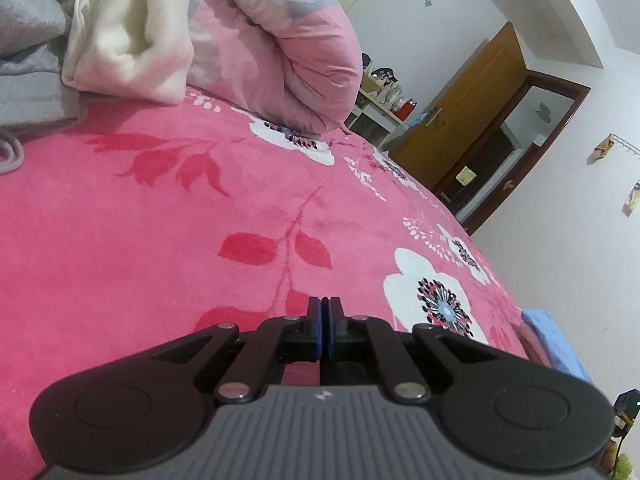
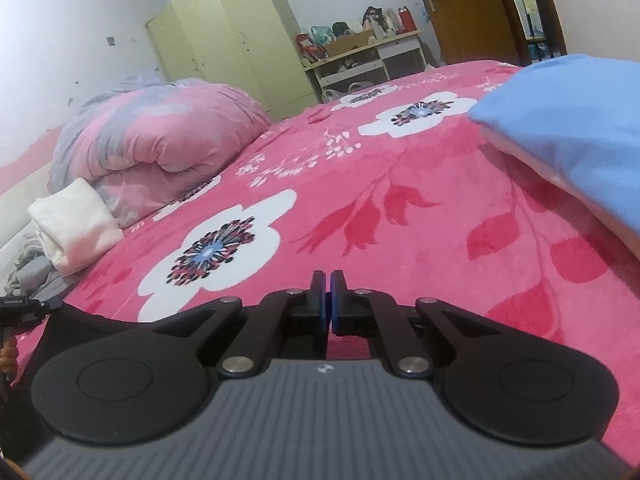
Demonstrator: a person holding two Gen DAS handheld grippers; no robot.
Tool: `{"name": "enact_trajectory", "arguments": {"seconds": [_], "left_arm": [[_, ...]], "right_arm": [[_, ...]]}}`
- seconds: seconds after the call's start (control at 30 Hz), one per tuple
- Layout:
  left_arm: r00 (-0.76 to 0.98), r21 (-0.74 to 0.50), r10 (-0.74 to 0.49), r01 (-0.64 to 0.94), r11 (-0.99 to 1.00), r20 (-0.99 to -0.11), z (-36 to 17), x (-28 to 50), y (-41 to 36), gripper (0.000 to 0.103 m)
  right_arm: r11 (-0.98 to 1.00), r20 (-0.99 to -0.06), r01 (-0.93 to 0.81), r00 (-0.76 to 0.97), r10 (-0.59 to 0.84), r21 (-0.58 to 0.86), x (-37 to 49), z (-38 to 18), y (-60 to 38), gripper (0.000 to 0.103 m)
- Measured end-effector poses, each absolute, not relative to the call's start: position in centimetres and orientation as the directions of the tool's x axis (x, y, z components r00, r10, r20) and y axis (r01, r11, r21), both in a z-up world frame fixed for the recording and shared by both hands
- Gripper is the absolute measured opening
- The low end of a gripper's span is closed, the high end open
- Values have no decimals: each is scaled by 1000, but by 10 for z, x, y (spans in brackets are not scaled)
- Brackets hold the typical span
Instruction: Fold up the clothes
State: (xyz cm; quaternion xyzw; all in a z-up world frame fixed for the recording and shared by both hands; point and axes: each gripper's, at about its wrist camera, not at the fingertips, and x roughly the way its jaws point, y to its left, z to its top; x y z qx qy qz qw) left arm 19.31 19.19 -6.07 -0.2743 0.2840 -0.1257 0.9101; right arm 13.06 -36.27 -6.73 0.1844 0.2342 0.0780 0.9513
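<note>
Left wrist: left tool (image 1: 324,300) closed, empty | right tool (image 2: 329,274) closed, empty | blue cloth (image 2: 568,120) beside it

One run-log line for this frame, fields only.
left gripper: shut, empty | right gripper: shut, empty | white garment: folded beside quilt | blue garment: on bed

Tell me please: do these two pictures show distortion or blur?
Left wrist view: strong fisheye bending, door frame curved and tilted, white cloth slightly soft. Right wrist view: wardrobe leans, blue cloth near the edge looks stretched; light is even.
</note>
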Motion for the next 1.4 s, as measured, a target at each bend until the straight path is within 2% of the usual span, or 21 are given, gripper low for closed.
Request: {"name": "enact_trajectory", "arguments": {"seconds": [0.23,0.33,0.4,0.5,0.53,0.6,0.63,0.67,0.83,1.0,1.13,1.23,1.37,1.4], "left_arm": [[797,-566,-375,51,823,-473,-70,199,192,4],[786,-549,-349,15,836,-510,-81,204,191,4],[766,-551,-351,-6,835,-539,-89,208,191,6],[766,-582,-359,-25,813,-534,-89,207,198,11],[767,-579,-351,-33,814,-537,-86,205,199,15],[783,-557,-312,-53,829,-538,-76,198,200,32],[798,-540,-283,-61,839,-531,-69,191,201,47],[811,-526,-267,-59,849,-521,-61,185,200,52],[816,-471,-304,44,881,-492,-27,156,181,52],[744,-396,-390,183,900,-542,-19,124,138,53],[687,-357,-412,231,905,-598,-33,95,118,53],[668,-358,-405,216,908,-625,-47,71,120,53],[689,-421,-405,158,893,-601,-50,44,147,53],[696,-437,-406,145,887,-593,-49,37,154,53]], "right_arm": [[921,-425,-53,876,229,387,136,-72,-364,1],[919,-447,-24,869,214,393,141,-80,-367,0],[914,-473,15,859,196,405,145,-87,-371,0],[905,-511,76,844,166,419,149,-93,-376,0],[901,-514,85,842,164,426,149,-93,-377,1],[909,-507,102,852,131,405,143,-88,-378,2],[911,-495,101,860,122,399,138,-83,-379,2],[914,-484,101,868,112,393,132,-76,-378,2],[950,-444,-27,880,171,312,107,-35,-345,2],[923,-524,-358,764,375,139,119,-12,-246,2],[817,-621,-568,605,498,101,143,-24,-165,2],[817,-707,-573,553,440,60,173,-50,-135,2],[910,-719,-397,597,356,121,205,-59,-160,0],[936,-724,-343,627,288,76,203,-55,-167,1]]}}
